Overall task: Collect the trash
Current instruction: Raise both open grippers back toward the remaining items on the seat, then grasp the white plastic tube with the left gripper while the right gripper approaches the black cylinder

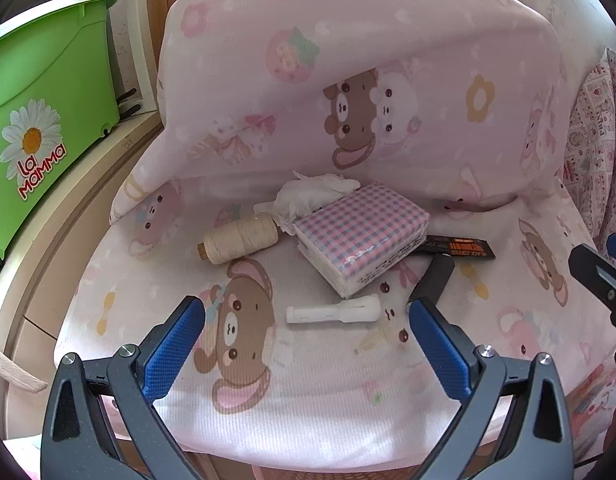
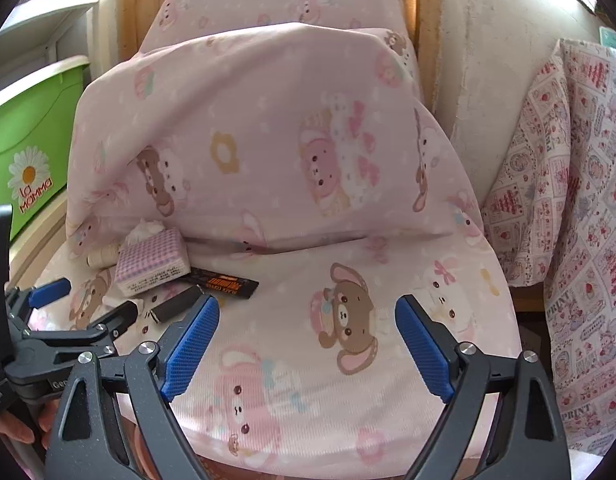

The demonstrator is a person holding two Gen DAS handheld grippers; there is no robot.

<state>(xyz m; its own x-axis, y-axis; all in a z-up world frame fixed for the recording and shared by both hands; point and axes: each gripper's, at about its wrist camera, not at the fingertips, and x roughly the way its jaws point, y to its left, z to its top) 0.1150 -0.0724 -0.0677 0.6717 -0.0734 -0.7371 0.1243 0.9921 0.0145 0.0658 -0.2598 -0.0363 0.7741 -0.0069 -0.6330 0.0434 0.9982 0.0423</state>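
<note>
On the pink bear-print seat (image 1: 308, 392) lie a crumpled white tissue (image 1: 316, 196), a black snack wrapper (image 1: 460, 246), a small black block (image 1: 434, 280) and a white plastic piece (image 1: 334, 312). My left gripper (image 1: 305, 312) is open just above the seat, with the white piece lying between its fingertips, untouched. My right gripper (image 2: 308, 308) is open over bare seat, to the right of the wrapper (image 2: 223, 282) and the black block (image 2: 175, 308). The right wrist view shows the left gripper (image 2: 91, 300) at its left edge and the tissue (image 2: 141, 230) behind.
A pink checked tissue pack (image 1: 362, 236) and a twine spool (image 1: 239, 240) sit among the litter. A pink cushion (image 1: 348, 80) leans on the chair back. A green bin (image 1: 39, 120) stands to the left. A printed cloth (image 2: 568, 240) hangs on the right.
</note>
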